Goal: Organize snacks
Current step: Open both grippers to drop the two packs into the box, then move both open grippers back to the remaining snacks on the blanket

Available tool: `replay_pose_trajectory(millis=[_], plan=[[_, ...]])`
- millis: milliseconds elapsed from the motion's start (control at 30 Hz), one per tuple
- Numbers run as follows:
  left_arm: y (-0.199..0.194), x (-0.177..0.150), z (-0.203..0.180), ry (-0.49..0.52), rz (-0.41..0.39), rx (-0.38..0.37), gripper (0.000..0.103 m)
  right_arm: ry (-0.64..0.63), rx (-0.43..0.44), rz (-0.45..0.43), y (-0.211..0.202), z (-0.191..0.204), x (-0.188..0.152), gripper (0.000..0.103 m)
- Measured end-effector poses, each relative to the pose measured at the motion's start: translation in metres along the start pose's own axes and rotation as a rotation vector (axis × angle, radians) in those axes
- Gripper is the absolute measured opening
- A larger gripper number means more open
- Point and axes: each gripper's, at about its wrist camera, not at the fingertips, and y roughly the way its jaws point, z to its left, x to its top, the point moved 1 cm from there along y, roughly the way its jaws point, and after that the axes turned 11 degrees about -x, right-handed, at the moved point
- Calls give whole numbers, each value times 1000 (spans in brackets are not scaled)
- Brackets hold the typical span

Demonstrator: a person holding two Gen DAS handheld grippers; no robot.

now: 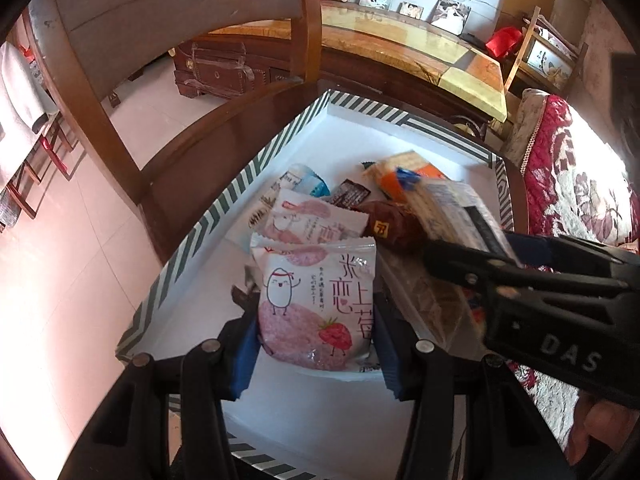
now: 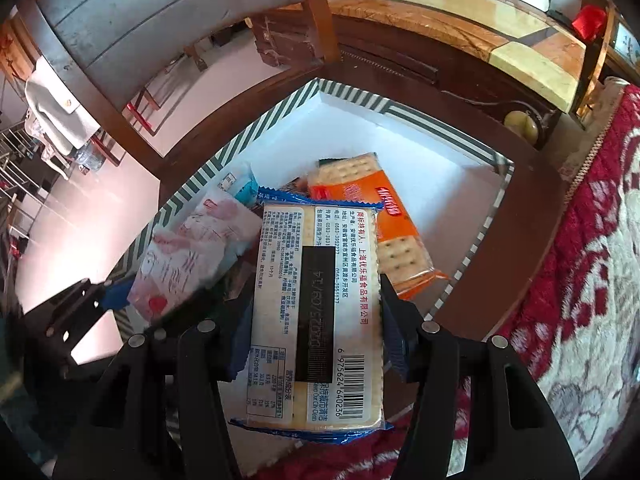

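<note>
Right now the pink strawberry rice-cake packet [image 1: 316, 304] is sitting between the blue pads of the left hand-held gripper [image 1: 316, 336], which is closing on its lower sides about halfway, over the white floor of the striped-rim box [image 1: 224, 208]. The right hand-held gripper [image 2: 316, 332] is likewise clamping a blue-edged cracker pack [image 2: 316, 312] by its long edges, label side up, and is holding it over the box's near right part.

What is looking risky: both packets are soft and slick, so each could be slipping or twisting in its grip, and the crackers could be cracking under the squeeze. The two hand-held grippers are also crowding close over one box; the cracker pack could be knocking the brown round snack [image 1: 394, 228] or landing askew across the orange cracker pack [image 2: 384, 216] rather than flat. A pile is already forming around a second pink packet [image 1: 312, 220] and a light-blue sachet [image 1: 308, 180], so more drops could be spilling over the low rim onto the dark wooden tabletop [image 1: 224, 136].

The left wrist view is showing the brown snack and a small dark wrapper [image 1: 348, 194], both hidden in the right view. The right wrist view alone is showing the cracker label, its barcode, and most of the orange pack
</note>
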Motion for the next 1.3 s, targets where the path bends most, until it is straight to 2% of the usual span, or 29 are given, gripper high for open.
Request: replay_pose_trajectory(millis=[267,533,967,1133,1300], plan=[[5,0,2,-9,28,6,55,17,53,40,14,12,8,58],[4,-2,-1,-1,29,7,75,71,78,6,-3,4,3,60],[-17,-4,-4,-1,-12,17,81,120,69,-66,-38,-17,-26,60],[-31,-8,-10,28,-36,35,82,147,62,-59,-42,-28,-38,60],[-45,-9,-25,58,-62,15,83,184,61,-67,-50,-43,-53,60]])
